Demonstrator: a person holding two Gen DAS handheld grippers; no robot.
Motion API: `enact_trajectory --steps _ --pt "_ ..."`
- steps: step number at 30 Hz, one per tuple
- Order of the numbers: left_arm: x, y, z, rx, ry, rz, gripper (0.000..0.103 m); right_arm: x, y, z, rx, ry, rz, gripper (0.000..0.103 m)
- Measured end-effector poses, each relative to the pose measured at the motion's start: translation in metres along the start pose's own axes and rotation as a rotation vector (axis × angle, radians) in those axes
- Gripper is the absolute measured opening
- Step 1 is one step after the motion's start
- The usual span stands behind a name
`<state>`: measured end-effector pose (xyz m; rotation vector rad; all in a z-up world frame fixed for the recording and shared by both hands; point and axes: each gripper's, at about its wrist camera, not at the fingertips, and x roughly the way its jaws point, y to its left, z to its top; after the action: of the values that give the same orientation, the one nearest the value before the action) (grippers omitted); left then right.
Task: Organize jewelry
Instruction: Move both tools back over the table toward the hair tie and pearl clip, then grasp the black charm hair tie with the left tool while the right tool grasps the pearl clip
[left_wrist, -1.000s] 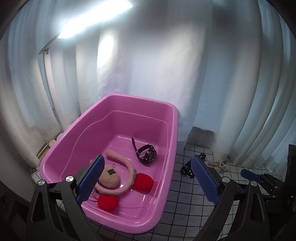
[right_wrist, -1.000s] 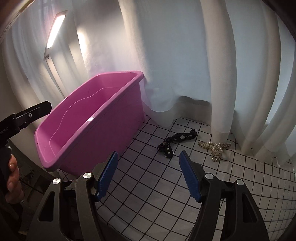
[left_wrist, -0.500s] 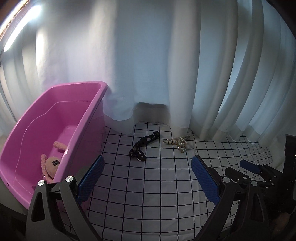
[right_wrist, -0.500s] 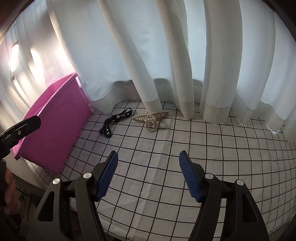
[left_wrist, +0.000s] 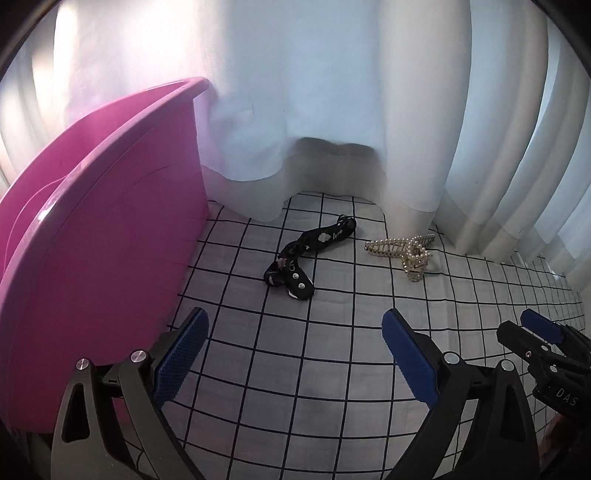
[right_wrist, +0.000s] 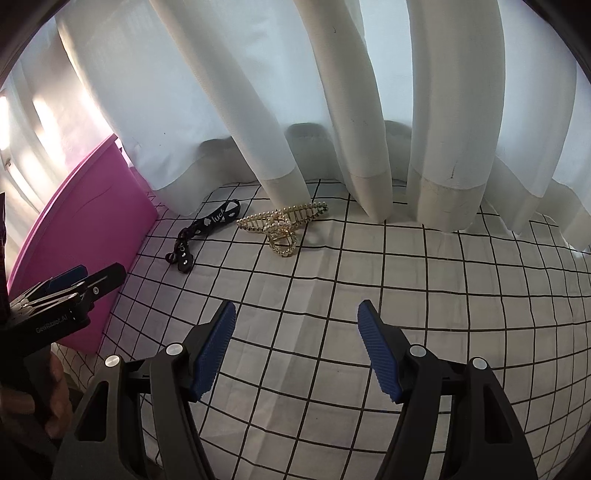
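A black strap bracelet with white print and studs lies on the checked cloth, beside a gold pearl hair claw. Both also show in the right wrist view: the bracelet and the claw. A pink plastic tub stands to the left; it also shows in the right wrist view. My left gripper is open and empty, short of the bracelet. My right gripper is open and empty, short of the claw.
White curtains hang along the back, their hems touching the cloth just behind the jewelry. The white cloth with a black grid covers the table. The tub's inside is hidden in both views.
Both grippers have swung right, away from the tub, and moved closer to the bracelet and hair claw. The tub's contents have gone out of sight. Both stay open.
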<state>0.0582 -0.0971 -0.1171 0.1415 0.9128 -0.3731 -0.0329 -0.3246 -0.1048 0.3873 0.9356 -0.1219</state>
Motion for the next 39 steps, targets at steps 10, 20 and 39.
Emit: enact_trajectory --steps 10,20,39 --pt "0.063 0.010 0.010 -0.026 0.058 0.058 0.093 0.067 -0.001 0.023 0.032 0.044 0.024 0.066" --pt "0.097 0.019 0.018 -0.041 0.089 0.070 0.093 0.107 0.008 0.042 0.015 0.076 0.023 0.066" --pt "0.132 0.016 0.033 -0.003 0.101 0.105 0.094 0.140 0.025 0.064 -0.060 0.079 -0.105 0.066"
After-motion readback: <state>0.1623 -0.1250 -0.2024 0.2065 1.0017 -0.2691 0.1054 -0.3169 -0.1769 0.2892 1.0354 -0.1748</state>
